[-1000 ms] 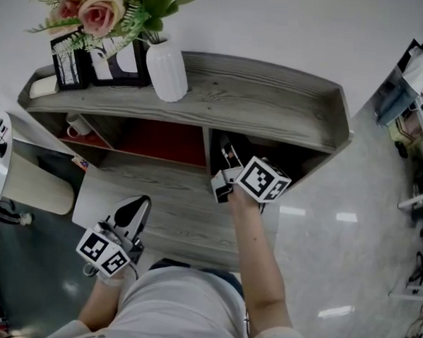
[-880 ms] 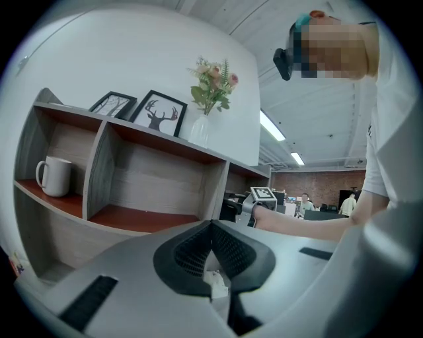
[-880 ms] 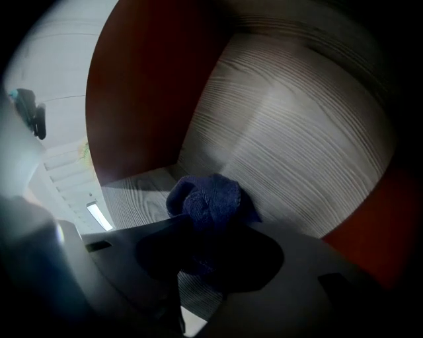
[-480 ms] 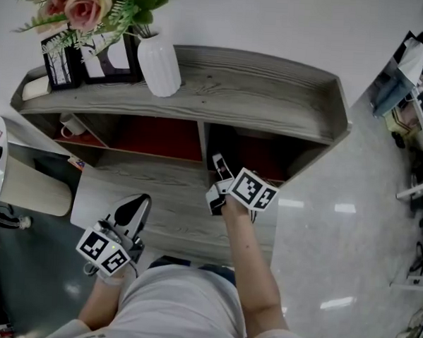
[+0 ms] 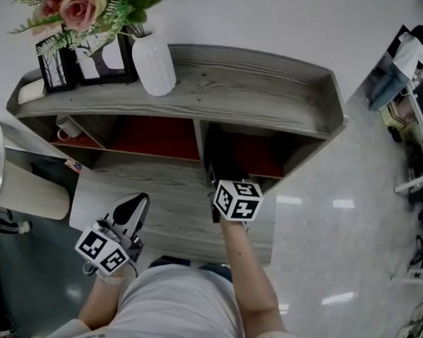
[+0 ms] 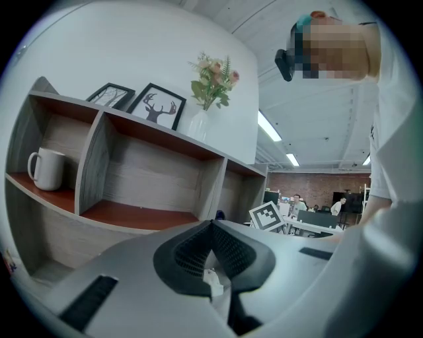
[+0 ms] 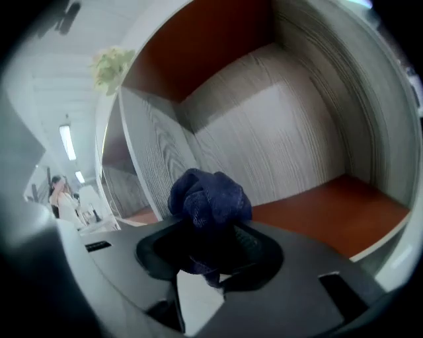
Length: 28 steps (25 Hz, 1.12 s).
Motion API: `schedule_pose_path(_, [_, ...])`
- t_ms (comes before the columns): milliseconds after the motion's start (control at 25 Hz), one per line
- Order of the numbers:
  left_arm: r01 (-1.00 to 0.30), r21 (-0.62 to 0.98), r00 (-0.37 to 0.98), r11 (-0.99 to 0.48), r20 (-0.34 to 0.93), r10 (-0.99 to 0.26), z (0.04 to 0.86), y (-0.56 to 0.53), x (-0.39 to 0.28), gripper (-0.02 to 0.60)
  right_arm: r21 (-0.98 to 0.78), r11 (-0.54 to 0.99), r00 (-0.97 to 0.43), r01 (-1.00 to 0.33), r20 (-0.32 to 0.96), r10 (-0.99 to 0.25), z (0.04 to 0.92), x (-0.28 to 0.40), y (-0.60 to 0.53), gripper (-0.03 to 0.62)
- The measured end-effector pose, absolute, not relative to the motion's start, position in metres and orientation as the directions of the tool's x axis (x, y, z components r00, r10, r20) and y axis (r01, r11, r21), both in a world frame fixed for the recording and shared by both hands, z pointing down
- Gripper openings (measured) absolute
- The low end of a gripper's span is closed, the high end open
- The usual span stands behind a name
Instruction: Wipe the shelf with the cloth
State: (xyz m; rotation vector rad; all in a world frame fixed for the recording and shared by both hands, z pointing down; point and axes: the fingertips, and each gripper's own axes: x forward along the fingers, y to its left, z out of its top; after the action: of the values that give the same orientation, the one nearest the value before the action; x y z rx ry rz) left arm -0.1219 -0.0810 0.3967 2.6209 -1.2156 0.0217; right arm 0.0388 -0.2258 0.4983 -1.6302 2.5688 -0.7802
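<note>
At right-hand compartment mouth of grey wood-grain shelf unit (image 5: 272, 83): pinching bunched dark-blue cloth (image 7: 210, 198) in right gripper (image 7: 208, 234), apparently hovering off red-brown compartment floor (image 7: 330, 204). Holding left gripper (image 6: 213, 257) low before shelf front, jaws pressed together, empty. Probably starting wiping; next needing cloth lowered onto floor, then swept across.
</note>
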Motion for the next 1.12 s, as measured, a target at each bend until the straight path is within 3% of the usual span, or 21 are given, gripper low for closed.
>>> schedule_pose_path(200, [-0.754,0.22,0.651,-0.619,0.119,-0.75,0.398,-0.083,-0.122,0.015,-0.116,0.306,-0.327,-0.945,0.32,-0.889,0.498,0.053,-0.235,0.158])
schedule_pose_path(560, [-0.75,0.224,0.655,-0.622,0.124,-0.745,0.401,-0.089,-0.119,0.015,0.214,0.335,-0.213,-0.918,0.449,-0.868,0.519,0.051,-0.247,0.158])
schedule_pose_path(800, [-0.729,0.234,0.678,-0.643,0.122,-0.725,0.403,-0.098,-0.109,0.015,0.206,0.321,-0.195,-0.924,0.469,-0.861,0.521,0.066,-0.244,0.149])
schedule_pose_path(1120, [-0.666,0.246,0.743,-0.704,0.133,-0.656,0.413,-0.107,-0.075,0.015,0.161,0.184,-0.084,-0.97,0.486,-0.87,0.523,0.144,-0.229,0.146])
